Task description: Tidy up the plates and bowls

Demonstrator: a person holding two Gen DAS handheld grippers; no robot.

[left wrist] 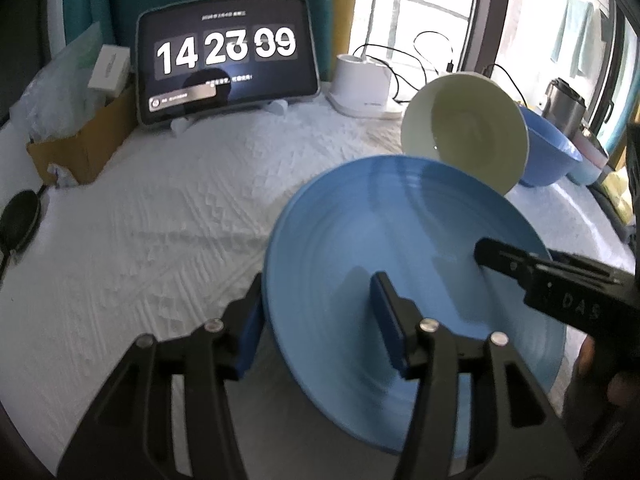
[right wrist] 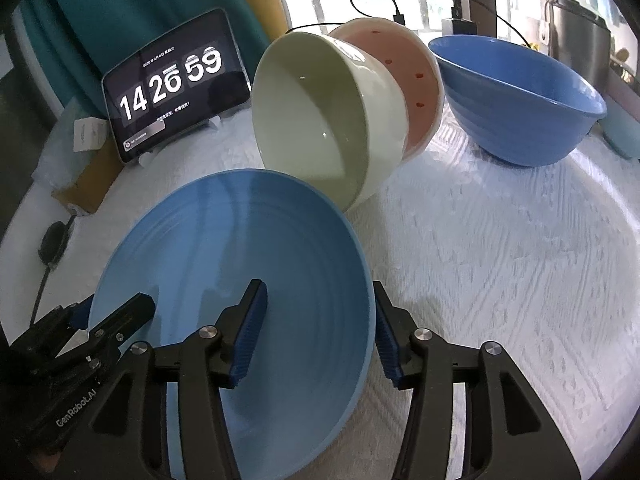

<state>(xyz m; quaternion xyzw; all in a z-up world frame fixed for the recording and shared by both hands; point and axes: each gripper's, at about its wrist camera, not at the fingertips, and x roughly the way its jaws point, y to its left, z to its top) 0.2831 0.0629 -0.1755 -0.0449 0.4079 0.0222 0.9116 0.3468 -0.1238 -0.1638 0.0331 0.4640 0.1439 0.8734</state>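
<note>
Writing first: the right gripper [left wrist: 520,264] carries raised letters "DAS" on its body in the left wrist view, and the left gripper [right wrist: 116,320] reads "GenRobot.AI" along its side in the right wrist view. A tablet [left wrist: 228,64] propped at the back of the table shows a flip clock at 14:26:59, caught mid-flip in the left view; the small lines of text above and below the digits are too fine to read. A white box [left wrist: 110,68] at the left has a label I cannot make out.

The plate [left wrist: 400,292] is light blue, ribbed in rings, and tilted steeply on edge, its face turned toward the cameras and its high rim toward the bowls. Both grippers straddle its rim with one finger inside and one outside: the left gripper [left wrist: 316,324] on the left edge, the right gripper [right wrist: 316,328] on the right edge. Whether the blue pads [right wrist: 250,328] actually press the plate I cannot tell.

Just behind the plate a cream bowl [right wrist: 320,120] lies on its side, mouth toward the plate, nested in a pink colander [right wrist: 416,92]. A blue bowl [right wrist: 520,100] sits upright to the right on the white cloth [right wrist: 500,260].
</note>
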